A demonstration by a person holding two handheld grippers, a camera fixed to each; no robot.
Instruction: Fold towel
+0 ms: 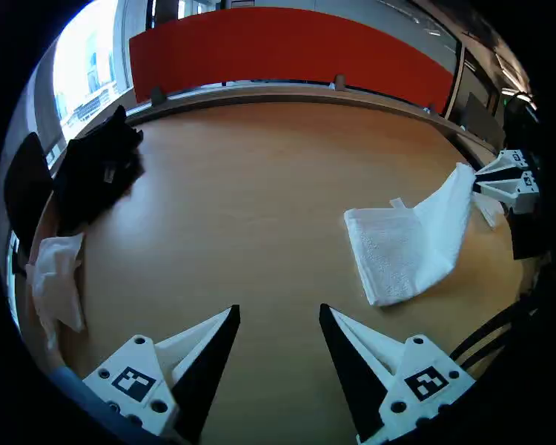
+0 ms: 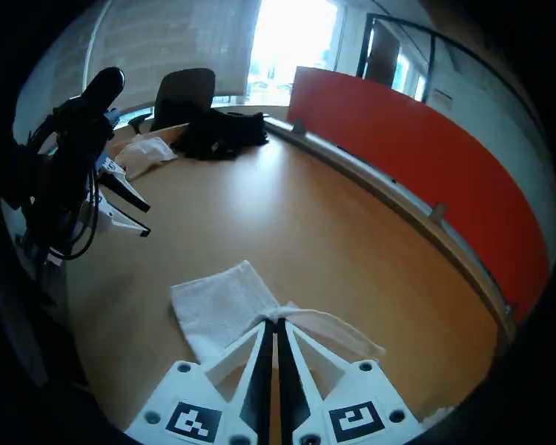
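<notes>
A white towel (image 1: pixel 404 248) lies partly folded on the wooden table (image 1: pixel 278 193), right of centre in the left gripper view. Its far corner is lifted by my right gripper (image 1: pixel 477 182), which is shut on it. In the right gripper view the towel (image 2: pixel 219 308) spreads on the table just ahead of my right gripper (image 2: pixel 277 321), whose fingers pinch the towel's bunched edge. My left gripper (image 1: pixel 278 315) hovers open over bare table, left of the towel and apart from it. The left gripper (image 2: pixel 141 211) also appears open at the left in the right gripper view.
A black garment (image 1: pixel 100 167) lies at the table's far left, with a crumpled white cloth (image 1: pixel 55 278) near it. A red divider panel (image 1: pixel 293 52) runs along the table's back edge. An office chair (image 2: pixel 185 93) stands beyond the table.
</notes>
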